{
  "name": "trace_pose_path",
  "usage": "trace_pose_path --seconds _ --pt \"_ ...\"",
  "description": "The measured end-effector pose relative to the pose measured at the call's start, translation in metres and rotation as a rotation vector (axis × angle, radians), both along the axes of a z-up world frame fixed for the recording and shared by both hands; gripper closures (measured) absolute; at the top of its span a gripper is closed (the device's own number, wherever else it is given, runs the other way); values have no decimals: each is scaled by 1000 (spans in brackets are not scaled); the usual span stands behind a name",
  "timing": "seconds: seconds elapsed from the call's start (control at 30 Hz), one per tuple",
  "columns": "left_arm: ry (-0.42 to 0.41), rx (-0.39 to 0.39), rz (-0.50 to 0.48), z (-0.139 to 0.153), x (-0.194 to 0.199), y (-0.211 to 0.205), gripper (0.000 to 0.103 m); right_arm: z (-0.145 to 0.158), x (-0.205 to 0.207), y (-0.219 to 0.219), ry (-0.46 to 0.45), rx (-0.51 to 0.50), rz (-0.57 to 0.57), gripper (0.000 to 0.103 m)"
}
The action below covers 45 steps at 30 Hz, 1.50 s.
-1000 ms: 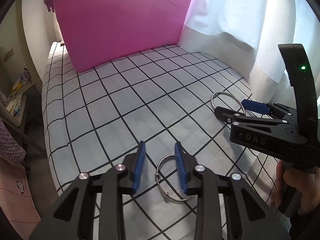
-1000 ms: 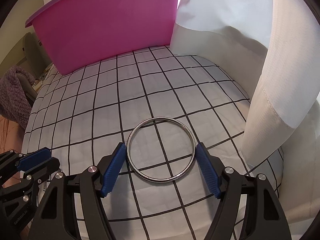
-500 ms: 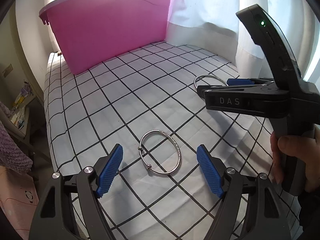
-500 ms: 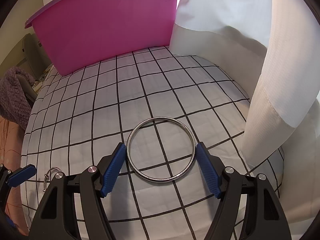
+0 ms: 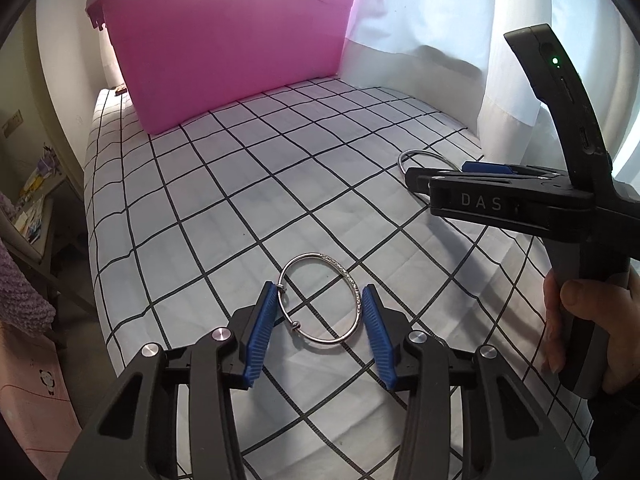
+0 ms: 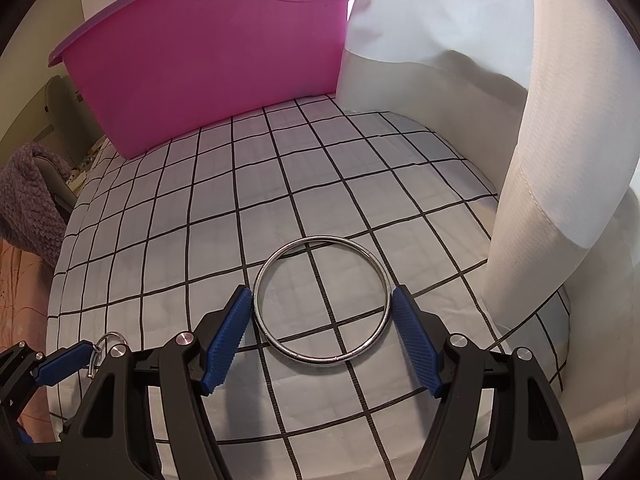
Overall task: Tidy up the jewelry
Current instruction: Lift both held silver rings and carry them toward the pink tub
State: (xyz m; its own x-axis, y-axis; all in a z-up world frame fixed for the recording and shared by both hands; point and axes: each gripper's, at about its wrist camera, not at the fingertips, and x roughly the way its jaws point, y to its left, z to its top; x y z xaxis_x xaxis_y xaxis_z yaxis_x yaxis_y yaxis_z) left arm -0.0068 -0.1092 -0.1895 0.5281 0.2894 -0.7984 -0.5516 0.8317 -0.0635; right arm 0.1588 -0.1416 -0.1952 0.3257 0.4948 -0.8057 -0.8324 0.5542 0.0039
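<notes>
A thin silver bangle with small beads (image 5: 357,295) lies flat on the checked cloth, between the blue pads of my left gripper (image 5: 320,322), whose jaws touch or nearly touch its sides. A larger plain silver ring (image 6: 264,312) lies flat between the pads of my right gripper (image 6: 323,332), which is open with the pads close to the ring's sides. The right gripper shows side-on in the left wrist view (image 5: 460,178), over the plain ring (image 5: 424,156). The beaded bangle's edge shows low left in the right wrist view (image 6: 106,340).
A pink plastic tub (image 5: 232,56) stands at the far end of the white checked cloth (image 5: 248,184). White curtains (image 6: 540,128) hang along the right edge. The cloth's left edge drops off to a purple knitted throw (image 6: 28,204).
My left gripper has moved forward around the beaded bangle and narrowed its jaws onto its sides. The right gripper and the plain ring have stayed where they were.
</notes>
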Motion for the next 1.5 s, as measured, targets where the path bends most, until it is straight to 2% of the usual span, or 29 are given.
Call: trace_pose_path --seconds 0.37,0.87,1.2,1.5 --pt "-47 42 -7 20 -1 8 60 12 -11 -11 -30 11 -10 34" --pt "-103 73 -43 67 -9 30 60 58 -32 -25 -16 77 -89 34" --pt "-159 134 -46 135 -13 45 60 110 -49 -31 -32 118 -107 34" --pt "-208 168 -43 197 -16 56 60 167 -55 -38 -73 201 -128 34"
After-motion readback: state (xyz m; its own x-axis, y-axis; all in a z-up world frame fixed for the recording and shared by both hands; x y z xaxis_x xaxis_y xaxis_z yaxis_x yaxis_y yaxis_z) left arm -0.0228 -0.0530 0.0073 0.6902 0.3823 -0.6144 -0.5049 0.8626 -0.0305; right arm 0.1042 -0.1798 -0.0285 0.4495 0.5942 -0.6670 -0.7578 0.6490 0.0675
